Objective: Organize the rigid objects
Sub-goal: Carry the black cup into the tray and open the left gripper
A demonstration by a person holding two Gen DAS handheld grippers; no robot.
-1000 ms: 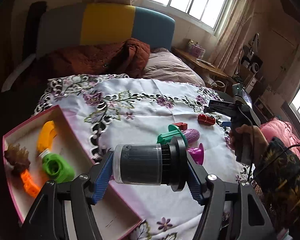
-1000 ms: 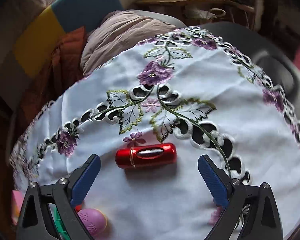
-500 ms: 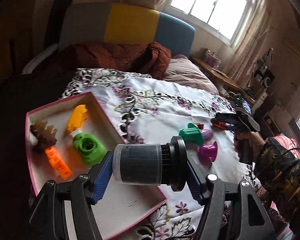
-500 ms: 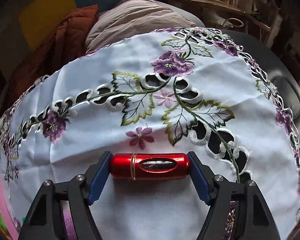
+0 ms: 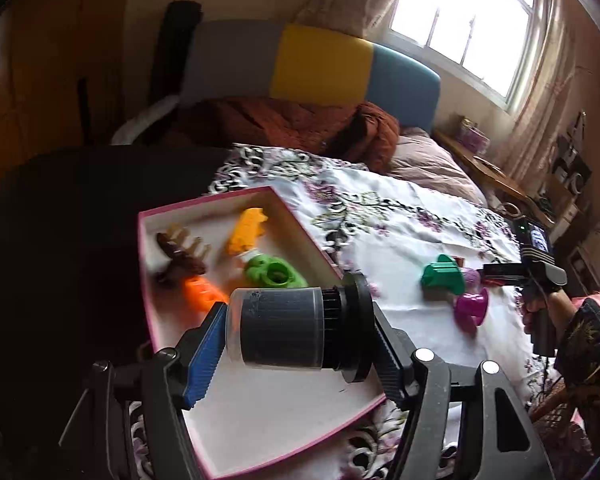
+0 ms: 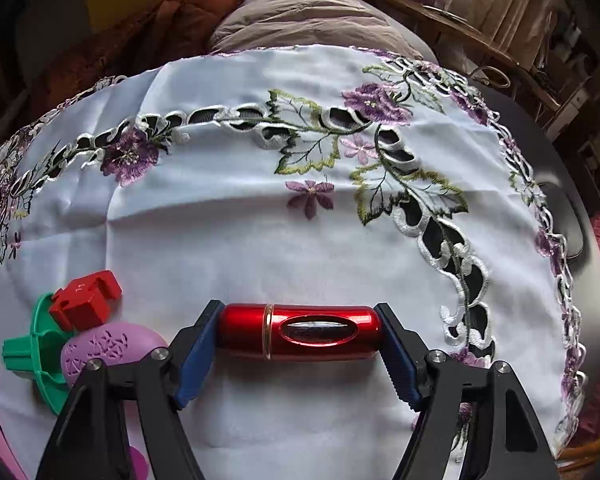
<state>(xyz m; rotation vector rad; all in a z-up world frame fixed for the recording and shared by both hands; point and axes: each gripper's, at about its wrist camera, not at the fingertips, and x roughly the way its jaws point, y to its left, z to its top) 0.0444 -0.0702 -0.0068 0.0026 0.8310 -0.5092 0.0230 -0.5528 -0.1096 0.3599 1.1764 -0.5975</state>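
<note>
The red capsule (image 6: 300,332) lay crosswise between the pads of the right gripper (image 6: 298,354), clamped end to end against the embroidered cloth (image 6: 260,240); we noted that these jaws had just been closing onto it. To the left of that gripper sat a red block (image 6: 85,300), a green flanged piece (image 6: 32,352) and a lilac egg (image 6: 108,352), touching one another. We found the left gripper (image 5: 300,344) clenched on a dark cylindrical jar (image 5: 284,328), held sideways above the pink-rimmed box (image 5: 260,420). Ahead of its fingers the box contained a green ring (image 5: 274,274), an orange piece (image 5: 200,296), a brown comb (image 5: 180,256) and a yellow figure (image 5: 248,230).
</note>
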